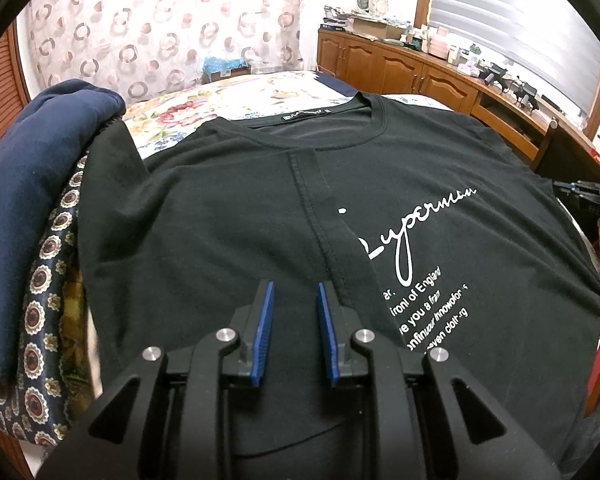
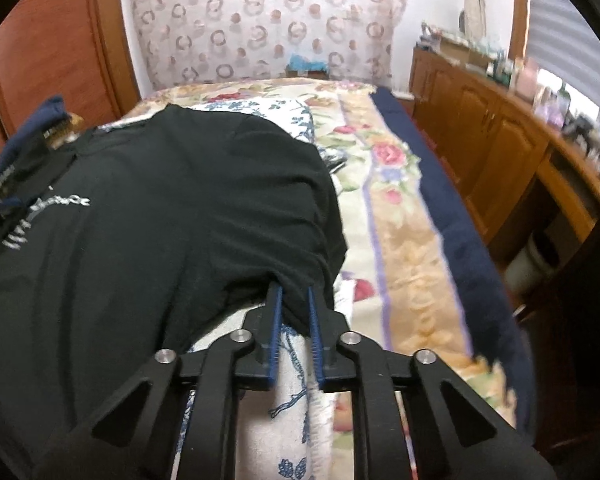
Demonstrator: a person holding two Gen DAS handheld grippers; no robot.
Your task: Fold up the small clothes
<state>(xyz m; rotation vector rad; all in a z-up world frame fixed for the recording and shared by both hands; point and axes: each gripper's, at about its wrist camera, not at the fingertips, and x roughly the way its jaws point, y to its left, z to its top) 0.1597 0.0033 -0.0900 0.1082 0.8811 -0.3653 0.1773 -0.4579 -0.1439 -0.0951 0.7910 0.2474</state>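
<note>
A: Black T-shirt (image 1: 236,216) lies front up on the floral bedspread (image 2: 412,240), neck away from both claws. Its left side is already folded over the chest, seam running straight ahead of the left gripper (image 1: 296,292).

B: Left claw state?

A: Jaws narrowly apart, hovering just above the folded flap. No fabric between the blue pads (image 1: 266,320) that I can see. Holding nothing.

B: Right?

A: Right gripper (image 2: 296,292) has clamped a bunch of the shirt's right edge at its tips. Cloth puckers into the jaws, pads pressing on it.

B: So the right-side fold is next, I'd guess.

A: Likely. Lift only enough to clear the bed, carry the edge across toward the left claw, lay it parallel to that seam. Left claw could pin the flap so it doesn't drag.

B: Clutter?

A: Navy garment (image 1: 32,184) and patterned fabric (image 1: 40,312) left of the left claw, touching the sleeve. Wooden cabinets (image 2: 488,128) well off to the right.
</note>
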